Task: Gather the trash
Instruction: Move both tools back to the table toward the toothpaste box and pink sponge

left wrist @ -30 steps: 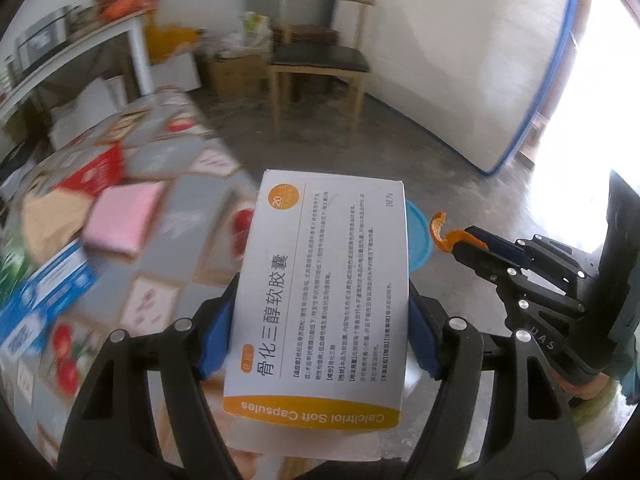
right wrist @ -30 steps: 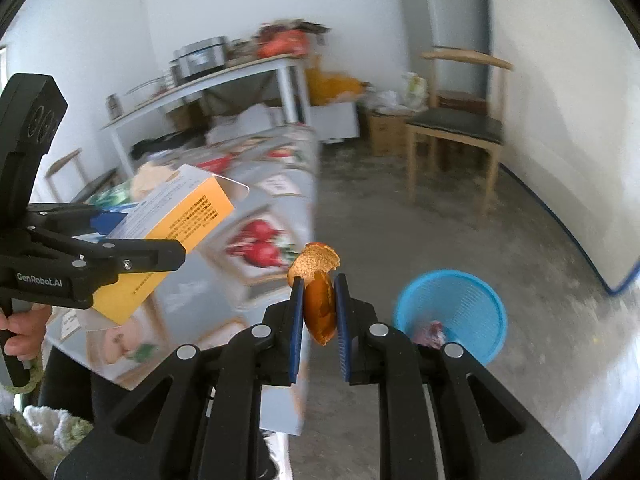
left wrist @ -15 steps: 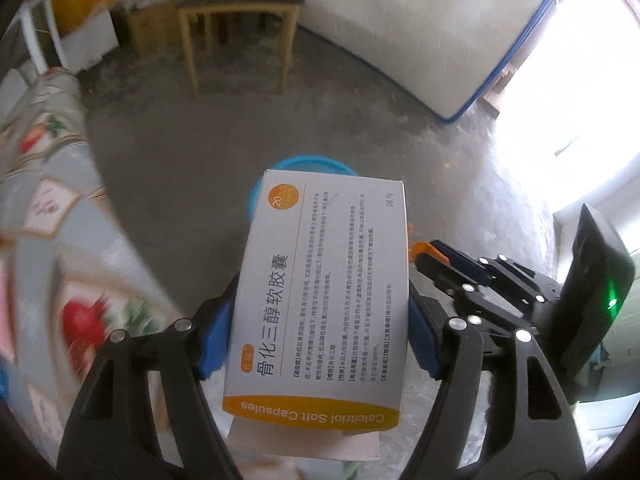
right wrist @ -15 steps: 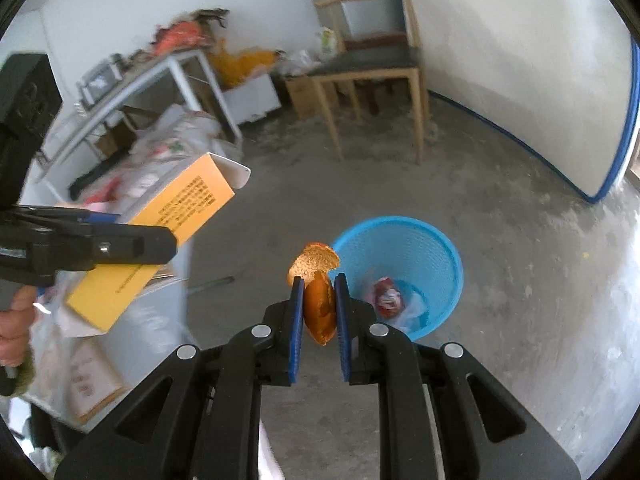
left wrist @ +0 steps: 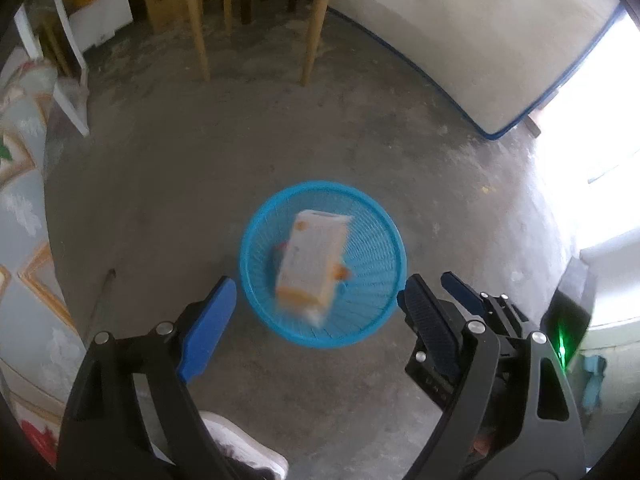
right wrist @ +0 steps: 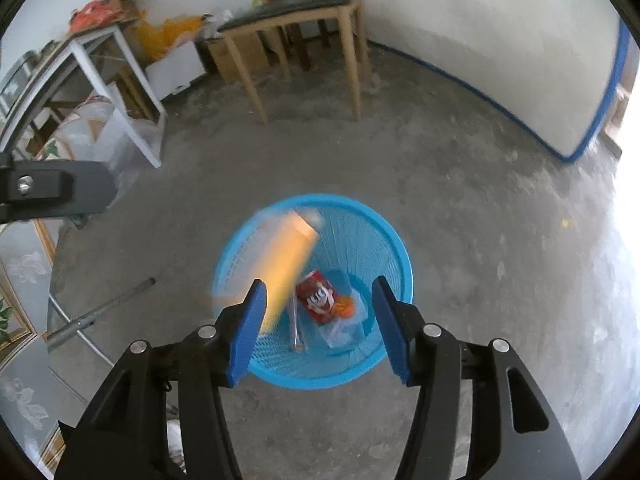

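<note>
While both the left gripper and right gripper stand released, we note a blurred medicine box over the blue basket.

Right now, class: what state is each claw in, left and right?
Left claw: open, holding nothing; the medicine box is blurred over the blue basket.
Right claw: open, holding nothing.

Plastic mesh basket, rough concrete floor

blurred box over blue basket
</note>
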### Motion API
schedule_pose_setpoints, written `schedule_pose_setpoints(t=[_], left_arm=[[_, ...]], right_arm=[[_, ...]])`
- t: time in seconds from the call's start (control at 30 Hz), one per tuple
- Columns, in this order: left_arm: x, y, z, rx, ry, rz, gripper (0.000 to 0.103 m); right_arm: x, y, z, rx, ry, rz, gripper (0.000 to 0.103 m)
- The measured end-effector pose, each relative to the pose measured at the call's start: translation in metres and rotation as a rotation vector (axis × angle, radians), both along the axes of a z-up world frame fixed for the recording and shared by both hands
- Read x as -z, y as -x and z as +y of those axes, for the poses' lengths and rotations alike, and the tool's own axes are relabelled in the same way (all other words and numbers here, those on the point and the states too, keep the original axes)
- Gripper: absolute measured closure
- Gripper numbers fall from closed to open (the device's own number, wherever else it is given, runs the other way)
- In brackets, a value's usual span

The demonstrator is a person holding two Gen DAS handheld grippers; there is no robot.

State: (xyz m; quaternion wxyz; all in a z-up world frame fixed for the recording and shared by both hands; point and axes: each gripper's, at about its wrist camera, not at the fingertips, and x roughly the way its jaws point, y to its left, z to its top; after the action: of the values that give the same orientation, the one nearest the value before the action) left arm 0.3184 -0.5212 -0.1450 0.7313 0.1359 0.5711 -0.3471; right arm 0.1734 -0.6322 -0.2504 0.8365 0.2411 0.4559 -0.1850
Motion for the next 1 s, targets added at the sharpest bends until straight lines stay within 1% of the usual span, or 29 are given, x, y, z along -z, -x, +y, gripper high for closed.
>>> schedule_pose_setpoints(t=[0.1, 0.17, 0.3, 0.37, 0.43, 0.47, 0.5, 0.53, 0.63, 0.67, 0.73, 0.77, 0.9, 1.0], left_arm=[[-0.014, 0.008, 0.018, 0.038, 0.022, -0.027, 0.021], [-0.030, 0.017, 0.035, 0.060, 0.053, -0.053, 0.021], [-0.062, 0.034, 0.073, 0.068, 0.100, -0.101, 0.021], [-0.082, 0.045, 0.098, 0.060, 0.118, -0.136, 0.021], [-0.102, 0.059, 0.131, 0.054, 0.155, -0.171, 0.020], [-0.108, 0.065, 0.148, 0.042, 0.166, -0.187, 0.020], [-0.114, 0.071, 0.164, 0.024, 0.176, -0.203, 0.020], [-0.119, 0.076, 0.180, 0.005, 0.185, -0.213, 0.020], [-0.129, 0.092, 0.240, -0.063, 0.227, -0.222, 0.020], [-0.131, 0.098, 0.268, -0.103, 0.231, -0.244, 0.020], [-0.132, 0.106, 0.305, -0.155, 0.236, -0.278, 0.020], [-0.133, 0.109, 0.329, -0.199, 0.233, -0.298, 0.019], [-0.130, 0.119, 0.409, -0.351, 0.227, -0.375, 0.019], [-0.128, 0.128, 0.465, -0.437, 0.234, -0.426, 0.019]], right_arm=[[-0.002, 0.019, 0.010, 0.008, -0.005, -0.002, 0.049], [-0.006, 0.032, 0.017, 0.003, -0.015, -0.011, 0.049], [-0.029, 0.060, 0.042, -0.016, -0.028, -0.042, 0.049], [-0.048, 0.072, 0.059, -0.040, -0.021, -0.066, 0.047], [-0.067, 0.083, 0.074, -0.068, -0.006, -0.102, 0.038], [-0.075, 0.086, 0.079, -0.078, 0.000, -0.117, 0.035], [-0.086, 0.090, 0.088, -0.095, 0.008, -0.138, 0.031], [-0.097, 0.093, 0.097, -0.117, 0.018, -0.155, 0.028], [-0.127, 0.095, 0.123, -0.181, 0.051, -0.187, 0.027], [-0.135, 0.094, 0.130, -0.197, 0.055, -0.195, 0.026], [-0.157, 0.087, 0.151, -0.253, 0.070, -0.223, 0.026], [-0.165, 0.086, 0.159, -0.273, 0.075, -0.235, 0.025], [-0.199, 0.061, 0.211, -0.413, 0.085, -0.295, 0.023], [-0.211, 0.034, 0.257, -0.540, 0.055, -0.311, 0.022]])
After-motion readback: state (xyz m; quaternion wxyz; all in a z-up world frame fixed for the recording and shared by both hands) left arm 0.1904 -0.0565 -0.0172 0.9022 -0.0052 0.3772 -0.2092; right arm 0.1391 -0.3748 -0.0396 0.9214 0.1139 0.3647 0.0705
